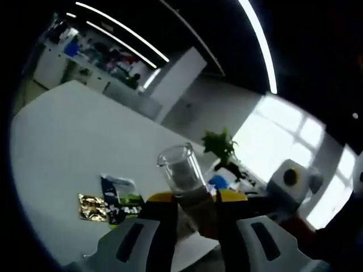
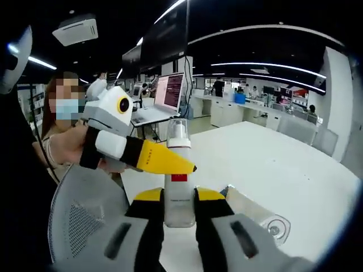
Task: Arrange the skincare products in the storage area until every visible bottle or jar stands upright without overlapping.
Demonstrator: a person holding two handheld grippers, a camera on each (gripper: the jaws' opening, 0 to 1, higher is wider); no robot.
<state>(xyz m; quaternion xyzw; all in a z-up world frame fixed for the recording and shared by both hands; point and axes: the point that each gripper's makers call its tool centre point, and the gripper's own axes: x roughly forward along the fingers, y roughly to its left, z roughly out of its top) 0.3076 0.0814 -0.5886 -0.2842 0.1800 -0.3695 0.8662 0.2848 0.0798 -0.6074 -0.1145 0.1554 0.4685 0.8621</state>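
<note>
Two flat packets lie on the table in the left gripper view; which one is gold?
The gold foil packet is the one farther left in that view, shiny and crinkled, right beside the dark packet with green print.

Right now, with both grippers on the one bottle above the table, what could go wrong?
1. The left gripper and right gripper both clamp the same bottle in mid-air; uneven pulling could twist it loose and drop it.
2. Its clear cap sits free above the fingers and might pop off.
</note>
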